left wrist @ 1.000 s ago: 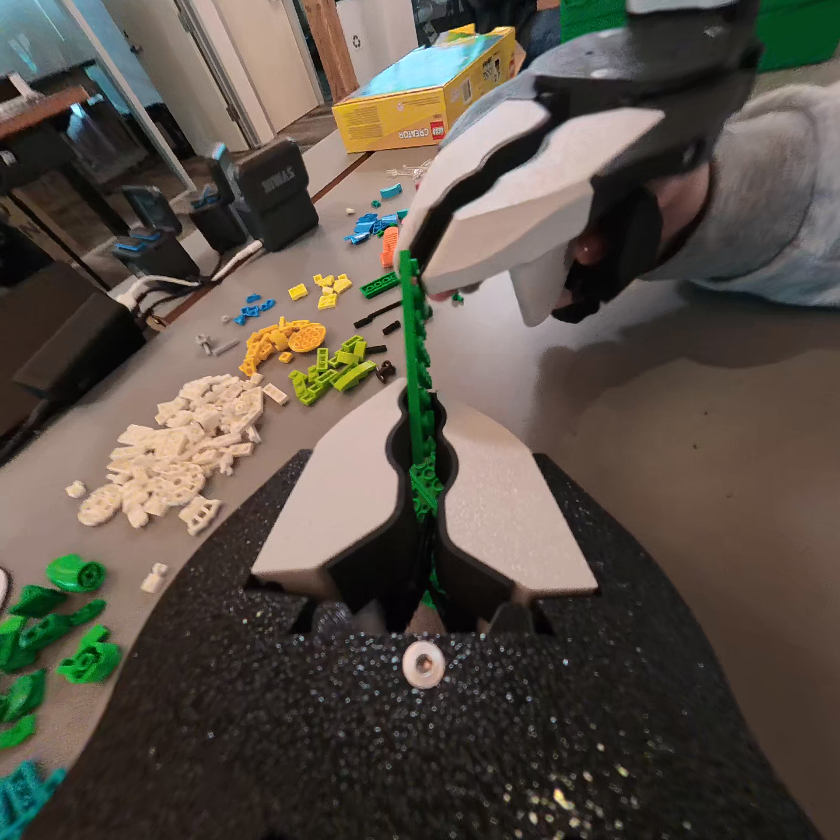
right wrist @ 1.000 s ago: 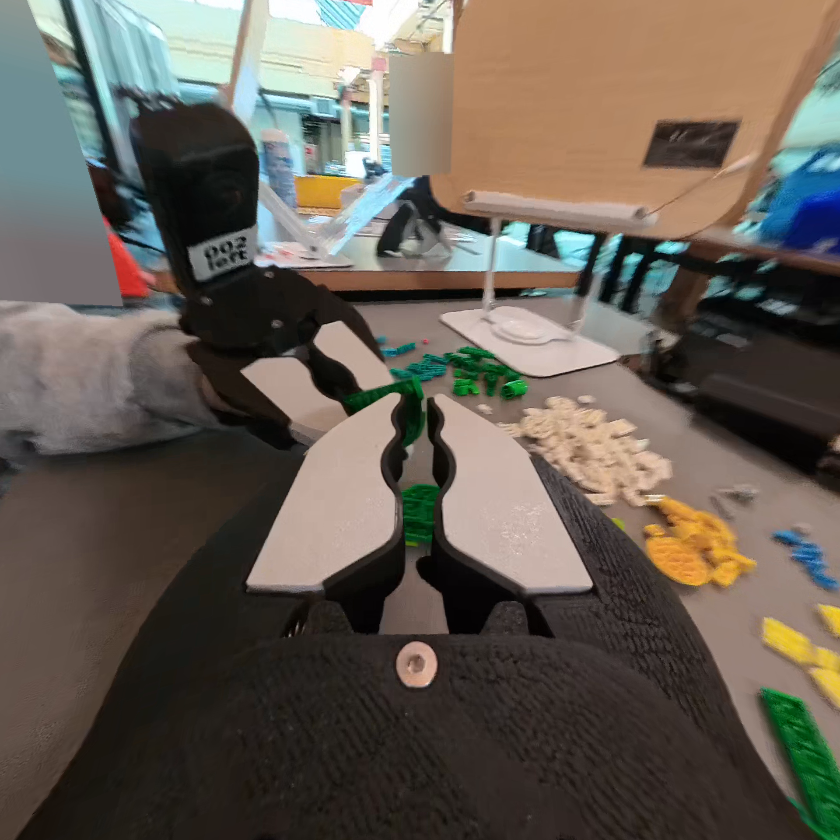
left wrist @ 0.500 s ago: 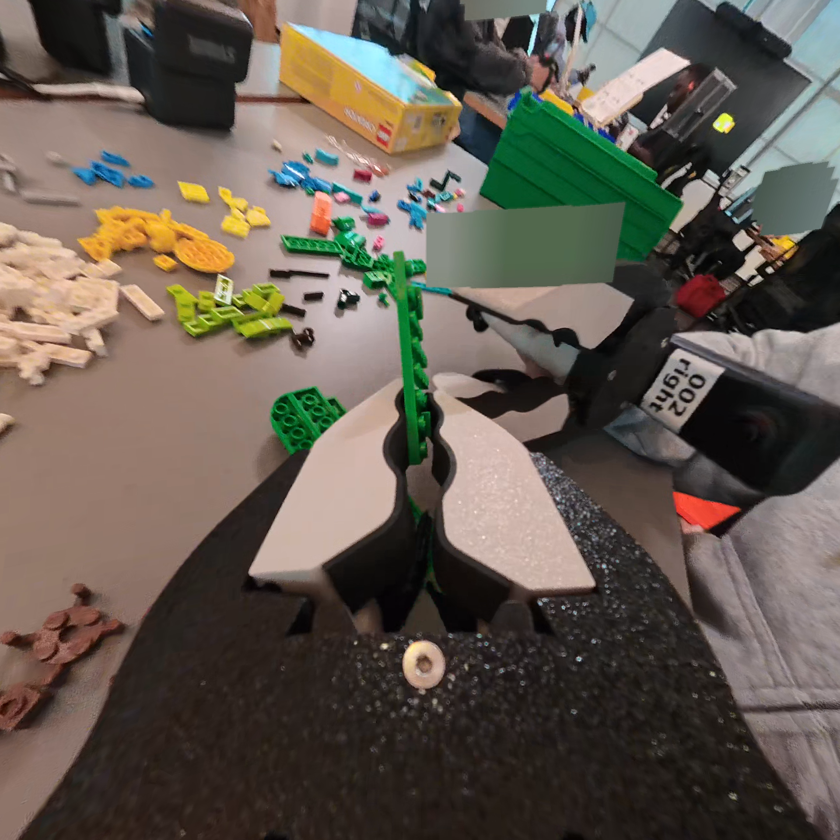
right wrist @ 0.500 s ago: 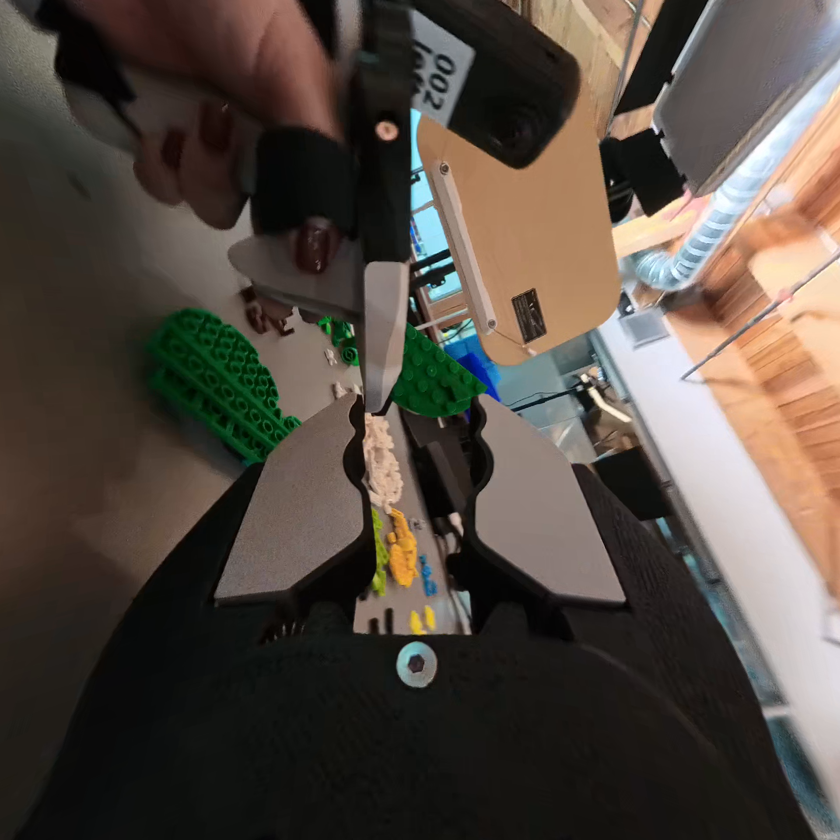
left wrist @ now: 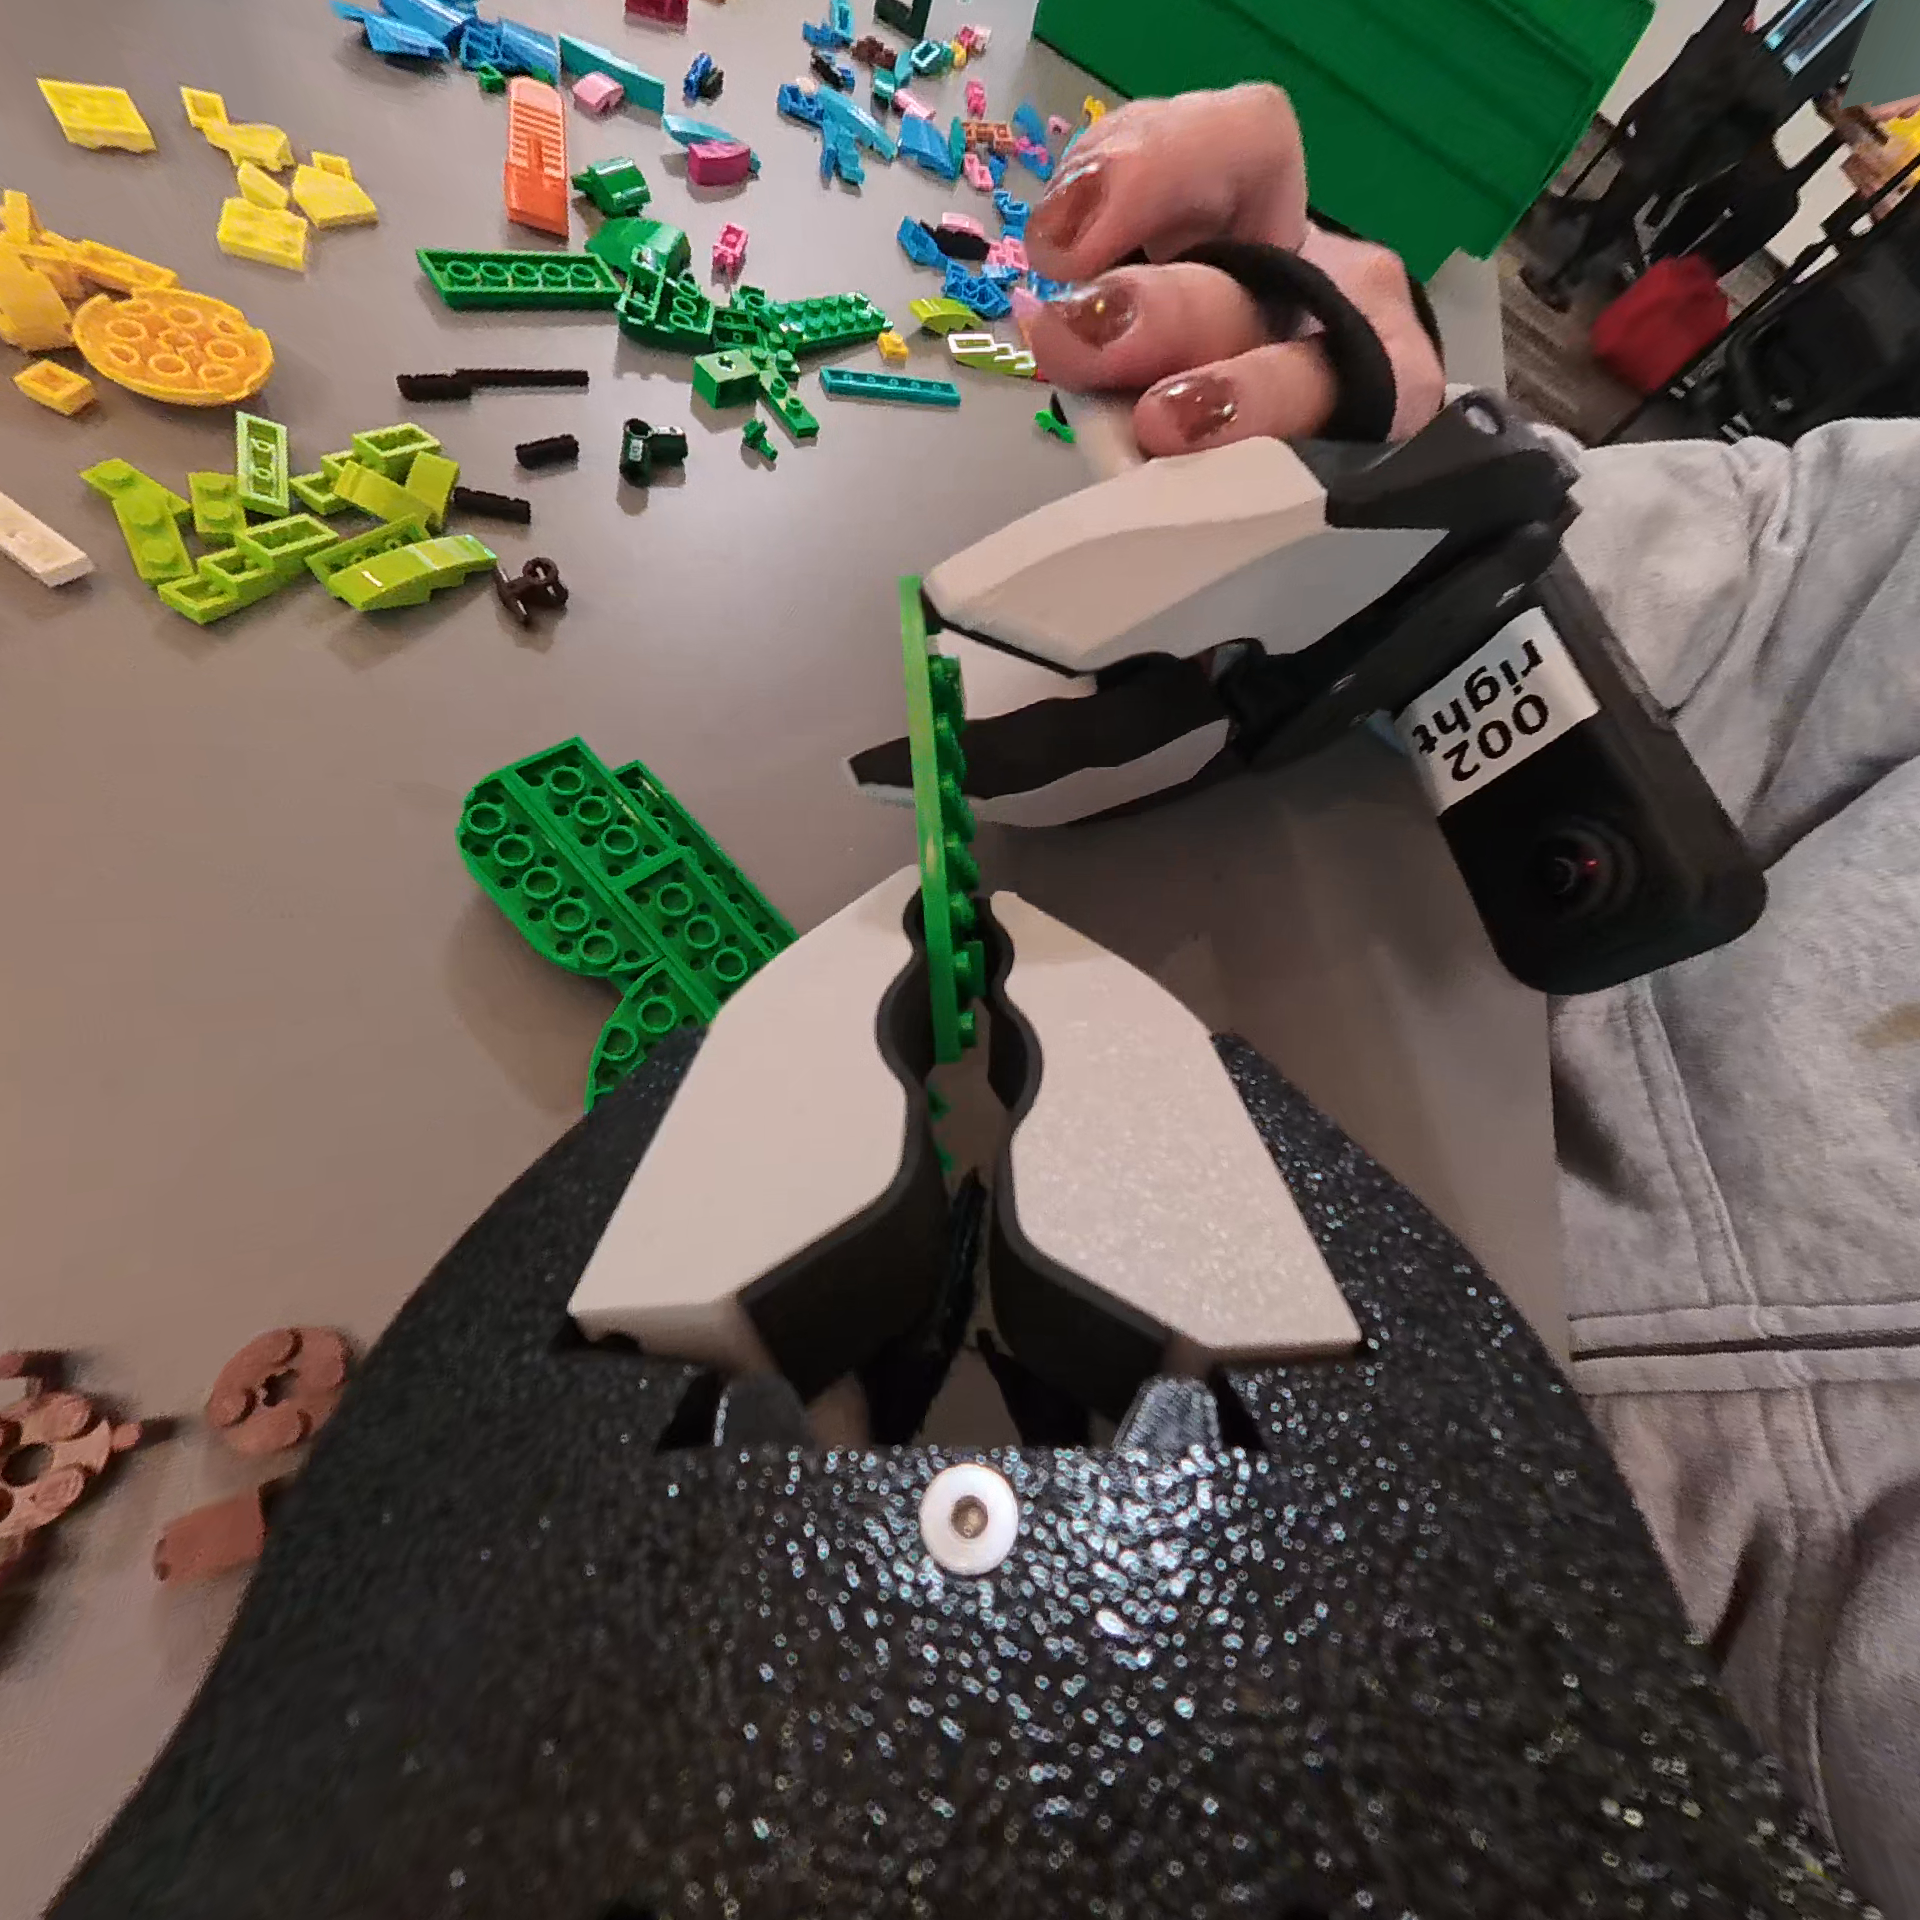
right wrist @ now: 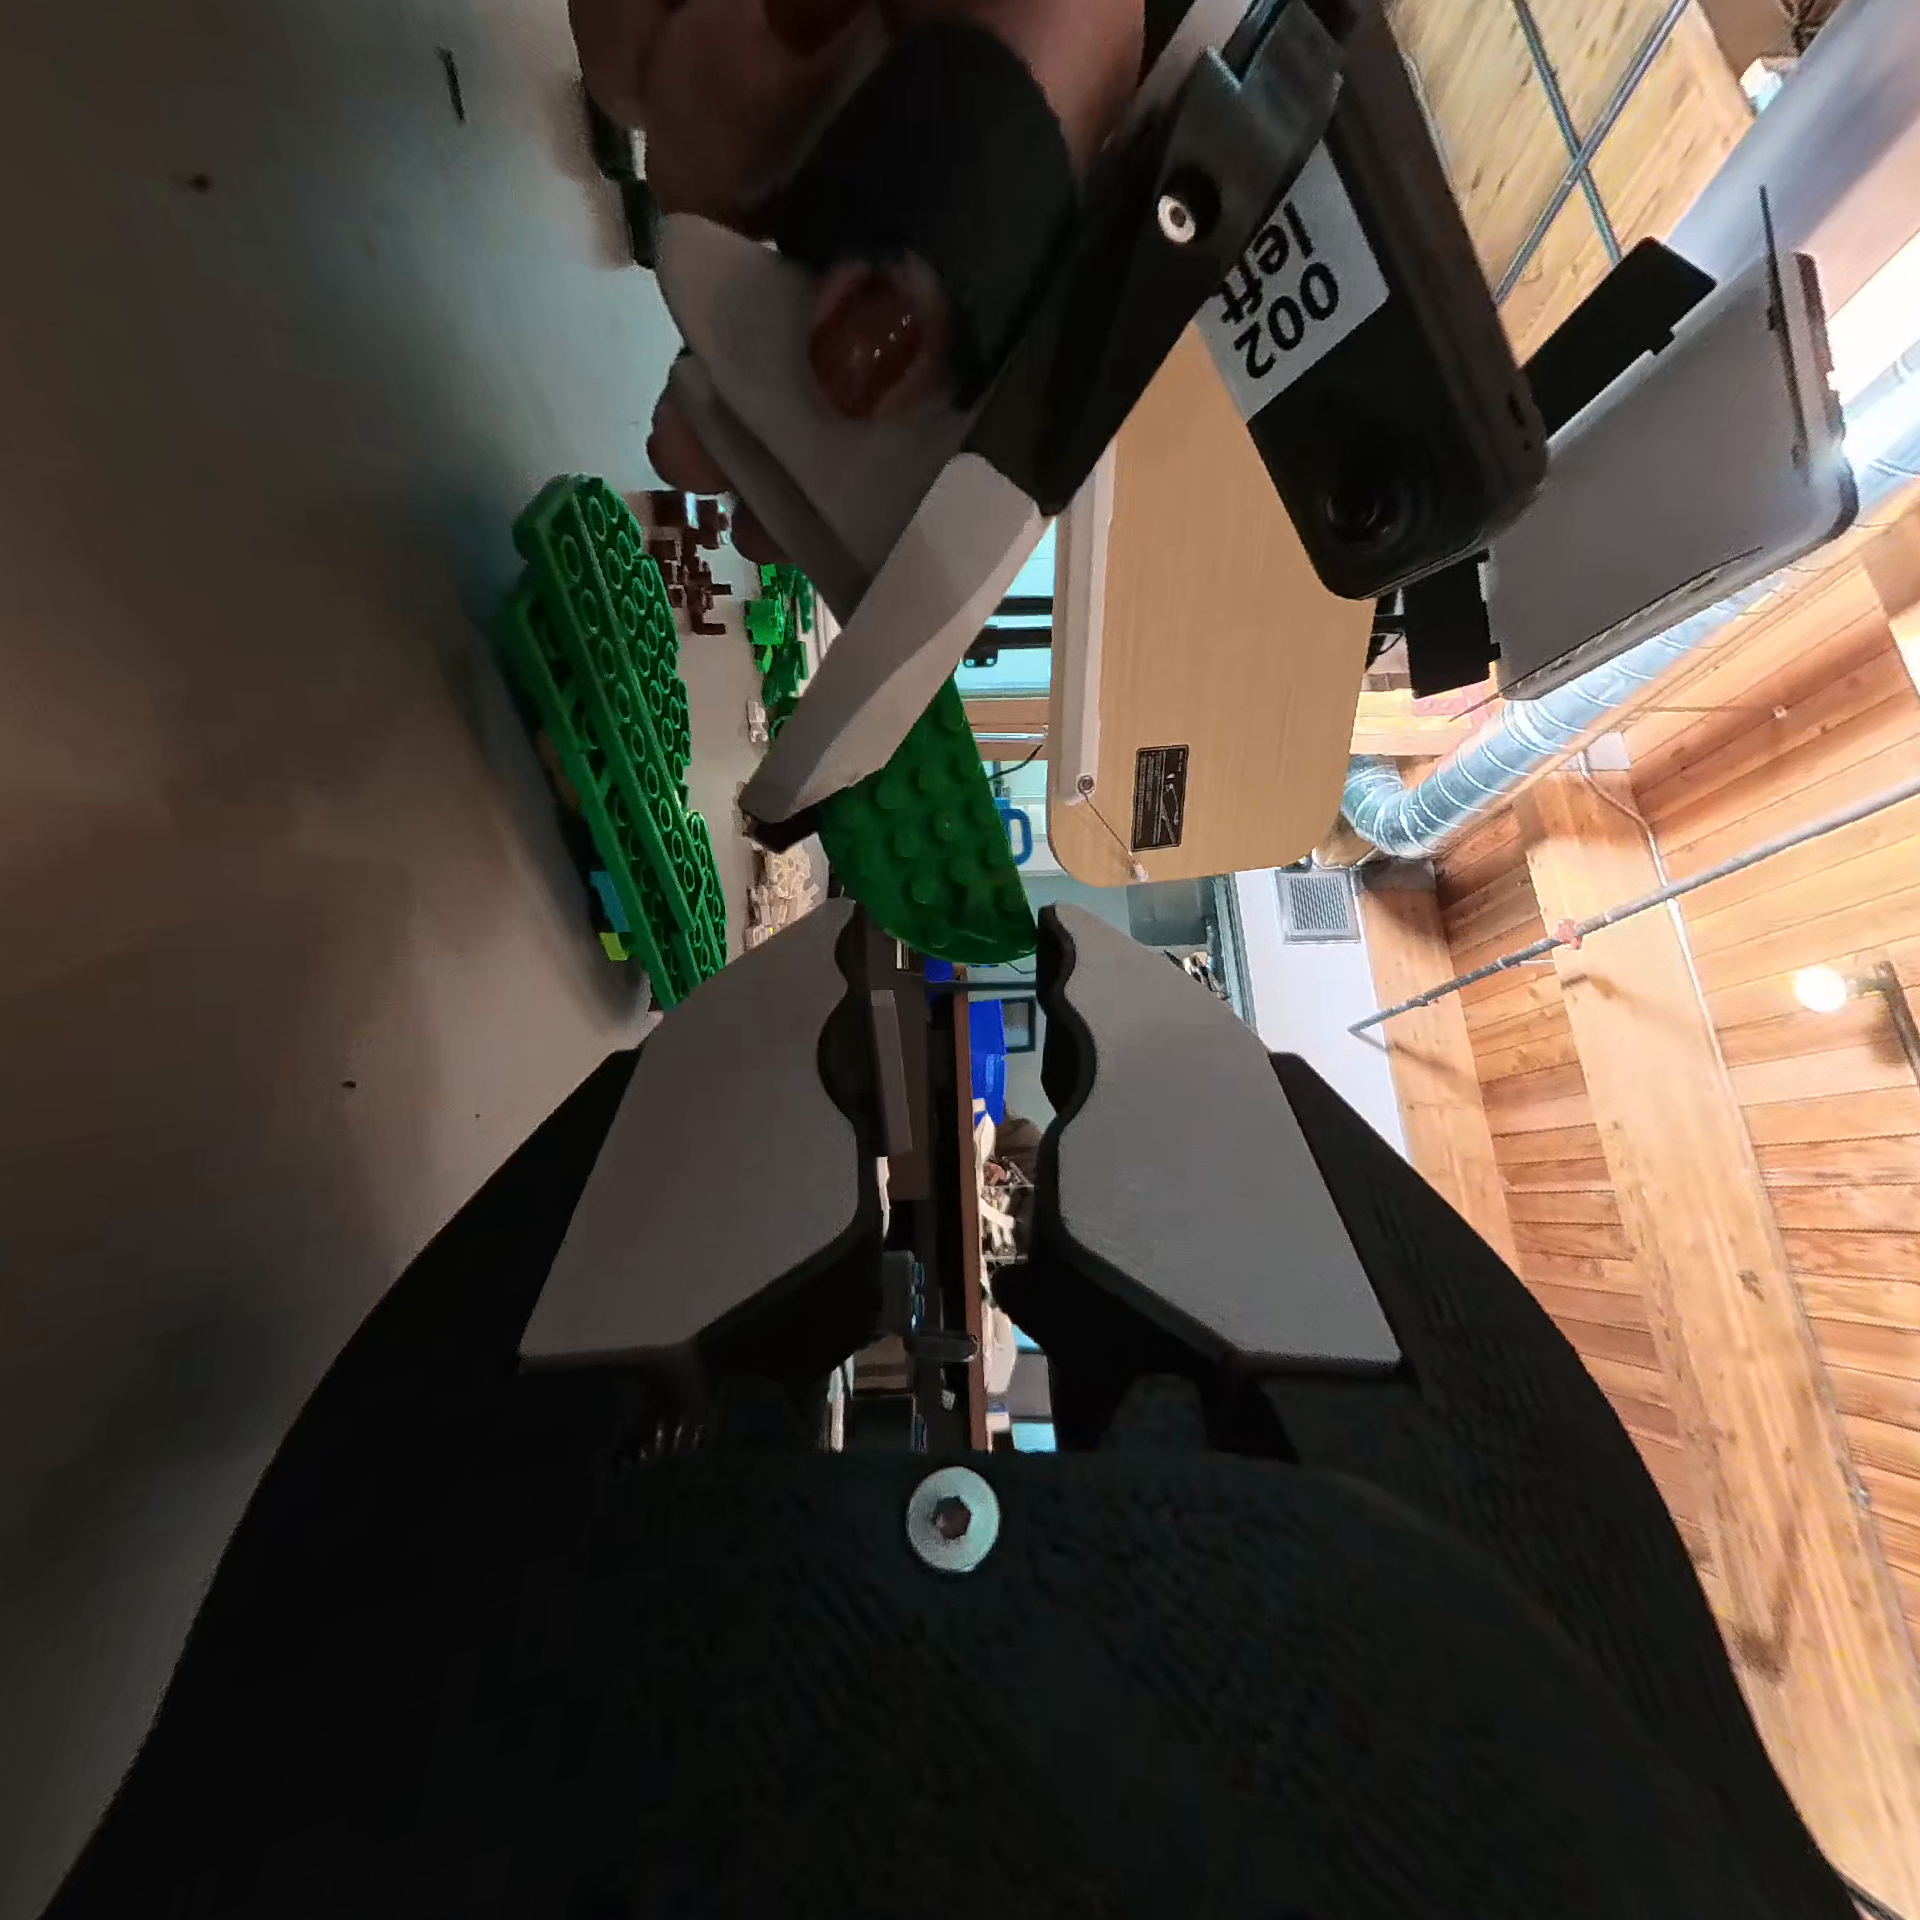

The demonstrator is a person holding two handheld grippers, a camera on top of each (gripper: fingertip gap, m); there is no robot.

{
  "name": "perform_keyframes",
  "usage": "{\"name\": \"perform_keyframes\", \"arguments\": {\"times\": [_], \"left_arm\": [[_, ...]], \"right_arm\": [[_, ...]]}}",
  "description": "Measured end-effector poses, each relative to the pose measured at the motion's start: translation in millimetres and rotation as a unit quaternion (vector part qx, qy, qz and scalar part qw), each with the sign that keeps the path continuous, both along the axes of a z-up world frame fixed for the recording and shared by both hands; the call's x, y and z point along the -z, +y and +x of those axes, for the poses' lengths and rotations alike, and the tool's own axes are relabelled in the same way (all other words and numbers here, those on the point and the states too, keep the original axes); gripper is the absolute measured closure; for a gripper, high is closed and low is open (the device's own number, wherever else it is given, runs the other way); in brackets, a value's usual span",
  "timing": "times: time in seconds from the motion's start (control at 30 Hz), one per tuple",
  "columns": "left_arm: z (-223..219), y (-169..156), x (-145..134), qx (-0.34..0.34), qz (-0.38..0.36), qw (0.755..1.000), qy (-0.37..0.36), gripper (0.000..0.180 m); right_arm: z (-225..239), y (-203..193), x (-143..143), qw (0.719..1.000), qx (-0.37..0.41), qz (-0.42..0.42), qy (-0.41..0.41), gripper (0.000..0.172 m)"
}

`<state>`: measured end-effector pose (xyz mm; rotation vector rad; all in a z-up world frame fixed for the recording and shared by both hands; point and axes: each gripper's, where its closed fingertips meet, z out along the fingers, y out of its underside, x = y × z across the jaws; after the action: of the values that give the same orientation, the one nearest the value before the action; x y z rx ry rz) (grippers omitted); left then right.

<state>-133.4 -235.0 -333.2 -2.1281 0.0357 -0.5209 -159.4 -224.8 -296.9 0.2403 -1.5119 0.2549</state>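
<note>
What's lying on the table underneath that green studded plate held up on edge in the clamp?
Below the green plate held by the left gripper lies a larger green plate assembly, underside up, on the grey table. Its near end is hidden behind the gripper's body.

The lower end of the green plate (left wrist: 940,831) ran down out of sight between the left tongs (left wrist: 951,914). The left tongs' body covered part of the green assembly (left wrist: 603,873) on the bench (left wrist: 312,935). Brown pieces (left wrist: 62,1444) were cut by the left edge and blurred. In the right wrist view, the hand (right wrist: 831,208) on the left tongs was blurred and cut by the top edge. Whether the right tongs (right wrist: 945,925) touched the plate could not be told.
</note>
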Motion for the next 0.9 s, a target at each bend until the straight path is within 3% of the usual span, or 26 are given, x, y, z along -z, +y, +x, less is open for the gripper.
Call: {"name": "perform_keyframes", "arguments": {"times": [0.2, 0.6, 0.9], "left_arm": [[0.9, 3.3, -5.3, -0.007, 0.018, 1.0, -0.014, 0.176], [-22.7, 15.3, -7.7, -0.084, 0.072, 0.993, 0.045, 0.175], [-19.9, 17.7, -4.6, -0.075, 0.078, 0.993, 0.053, 0.175]], "right_arm": [[2.3, 1.9, -4.8, 1.0, -0.003, -0.001, 0.016, 0.143], [-8.1, 12.3, 5.1, 0.998, 0.039, 0.049, 0.025, 0.147], [-7.7, 6.7, 3.6, 0.996, 0.038, 0.069, 0.046, 0.146]]}}
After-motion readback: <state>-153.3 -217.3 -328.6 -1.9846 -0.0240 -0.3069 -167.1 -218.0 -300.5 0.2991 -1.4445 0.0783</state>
